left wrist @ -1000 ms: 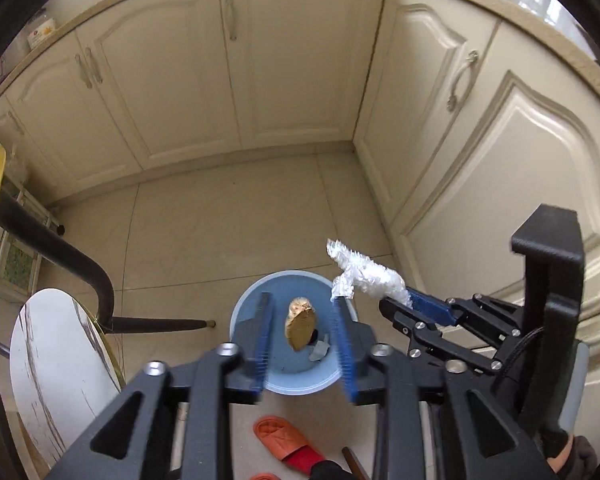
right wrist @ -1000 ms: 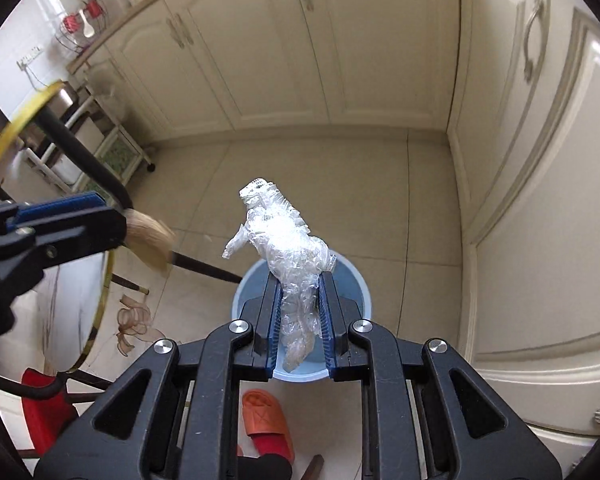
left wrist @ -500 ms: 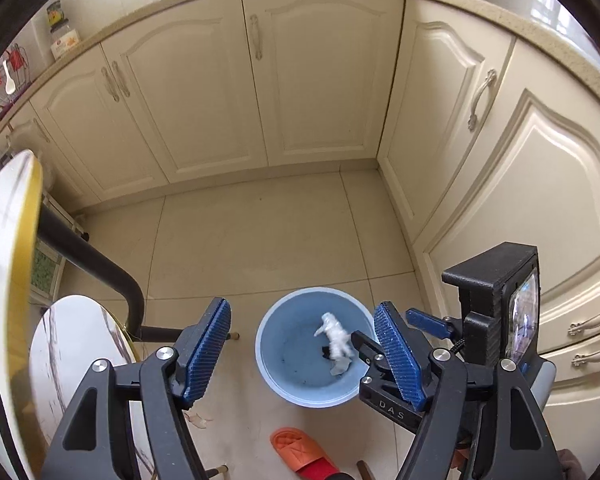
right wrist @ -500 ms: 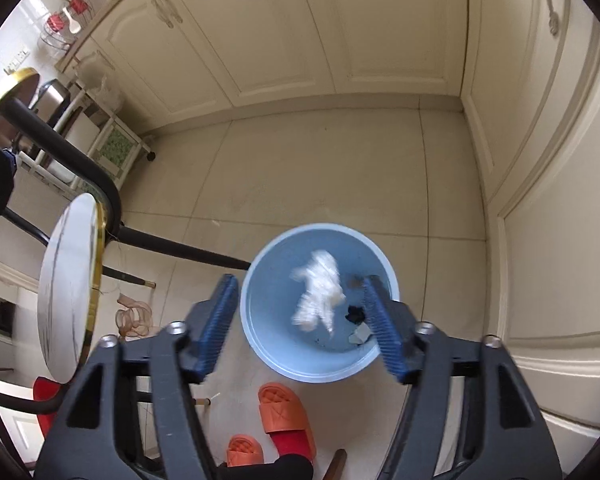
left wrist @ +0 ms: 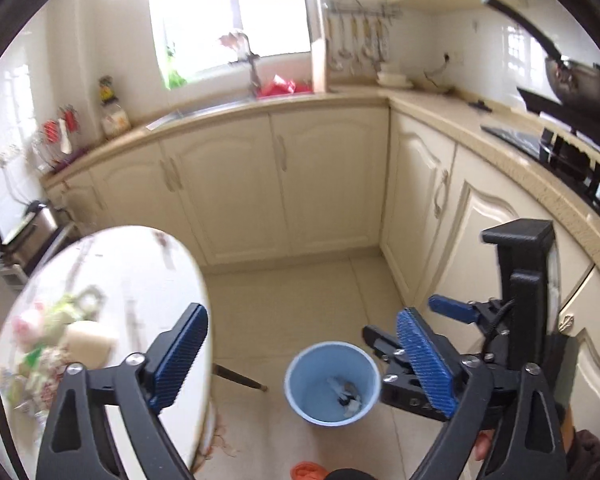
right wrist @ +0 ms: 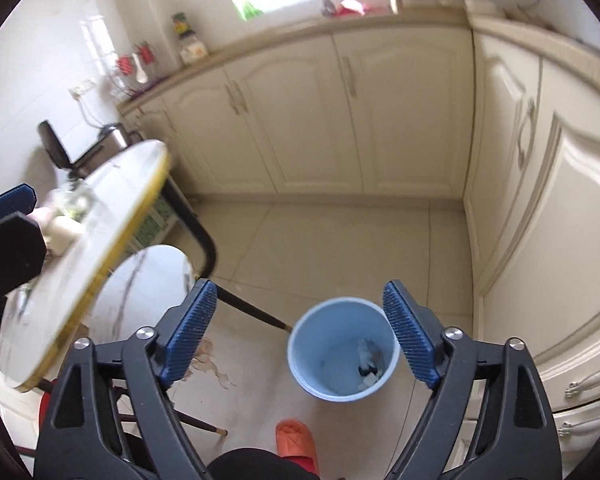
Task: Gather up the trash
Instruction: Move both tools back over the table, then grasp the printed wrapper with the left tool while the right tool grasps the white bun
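A round marble surface (left wrist: 112,280) was seen at the left, with blurred flowers and a pale lump (left wrist: 88,342) lying on it; what the lump was could not be told. The left gripper (left wrist: 300,360) was held above the floor with its jaws spread wide, having just been opening, and nothing was caught between them. Below and between its blue pads (left wrist: 424,360) a blue bin (left wrist: 332,384) was seen standing on the tiled floor (left wrist: 292,300), with scraps of trash (left wrist: 346,396) lying at its bottom. In the right wrist view the same bin (right wrist: 342,354) was framed by the right gripper (right wrist: 300,338), whose jaws had likewise just been opening and were released, empty. An orange slipper (right wrist: 296,436) was seen on the floor just beside the bin. Cream cabinets (right wrist: 340,120) were ranged along the back and the right.
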The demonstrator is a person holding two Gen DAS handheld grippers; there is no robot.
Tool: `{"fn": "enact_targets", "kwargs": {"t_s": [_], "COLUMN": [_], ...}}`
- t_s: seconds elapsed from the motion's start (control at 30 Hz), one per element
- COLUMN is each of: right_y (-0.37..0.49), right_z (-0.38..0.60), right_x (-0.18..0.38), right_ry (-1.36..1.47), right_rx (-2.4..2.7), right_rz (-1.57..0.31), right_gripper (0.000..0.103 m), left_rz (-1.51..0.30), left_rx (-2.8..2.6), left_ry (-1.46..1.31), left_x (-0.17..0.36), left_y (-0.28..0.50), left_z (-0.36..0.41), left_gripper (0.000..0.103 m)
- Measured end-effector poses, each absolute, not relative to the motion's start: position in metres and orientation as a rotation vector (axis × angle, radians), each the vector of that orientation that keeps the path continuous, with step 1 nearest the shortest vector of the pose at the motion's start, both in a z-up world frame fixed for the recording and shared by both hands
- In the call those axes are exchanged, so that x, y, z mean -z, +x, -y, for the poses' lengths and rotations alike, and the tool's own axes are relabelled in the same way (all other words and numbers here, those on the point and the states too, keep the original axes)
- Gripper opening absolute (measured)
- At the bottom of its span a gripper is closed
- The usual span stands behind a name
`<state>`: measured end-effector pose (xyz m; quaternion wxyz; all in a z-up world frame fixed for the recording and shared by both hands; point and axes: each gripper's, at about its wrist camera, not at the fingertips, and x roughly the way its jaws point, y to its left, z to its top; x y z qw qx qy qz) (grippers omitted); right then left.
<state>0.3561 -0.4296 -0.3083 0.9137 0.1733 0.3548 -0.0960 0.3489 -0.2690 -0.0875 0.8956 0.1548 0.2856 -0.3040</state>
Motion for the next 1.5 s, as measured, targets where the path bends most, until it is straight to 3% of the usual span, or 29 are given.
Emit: {"fn": "enact_targets", "kwargs": {"t_s": [0.17,0.43,0.7,1.13,1.23,1.27,1.37,1.4,1.5], "right_y": [0.347,0.371,0.415,0.500,0.520,0.526,0.545,0.551,0.567], "right_z": [0.375,0.287,0.233,0.204,0.201,0.200,0.196,0.194,0.186], "right_x": [0.256,0.222,0.238,0.288,0.295,0.296,0.300,0.301,0.305], "right_ry": [0.268,0.147,0.074,0.015,0.002,0.003,-0.002,-0.010,-0.047], "right_rx": [0.138,0.011,-0.051,-0.145,-0.165,-0.178,-0.211,-0.218,-0.241], "right_rz": [-0.650,-0.646,-0.732,-0.869,-0.891,-0.896,-0.915,-0.926,-0.936], "right_gripper": [0.095,0.097,0.097,0.097,0.097,0.097,0.097,0.097,0.097], "left_rz": [-0.508,-0.563,-0.709,-0.857,-0.878,-0.894,-0.886,-0.881,-0.868], "left_rx": [0.518,0.297,0.152,0.147,0.153,0.160,0.184,0.197,0.224], "left_ry": [0.264,0.198,0.115,0.084,0.085,0.083,0.058,0.055,0.057], "left_x": [0.066,0.083,0.116,0.147,0.155,0.164,0.171,0.172,0.172], "left_y": [0.313,0.293,0.327,0.440,0.451,0.462,0.470,0.471,0.471], "left_z": [0.184,0.087,0.024,0.013,0.011,0.007,0.000,0.000,-0.001], "left_gripper": [0.102,0.102,0.102,0.100,0.091,0.081,0.073,0.062,0.047]}}
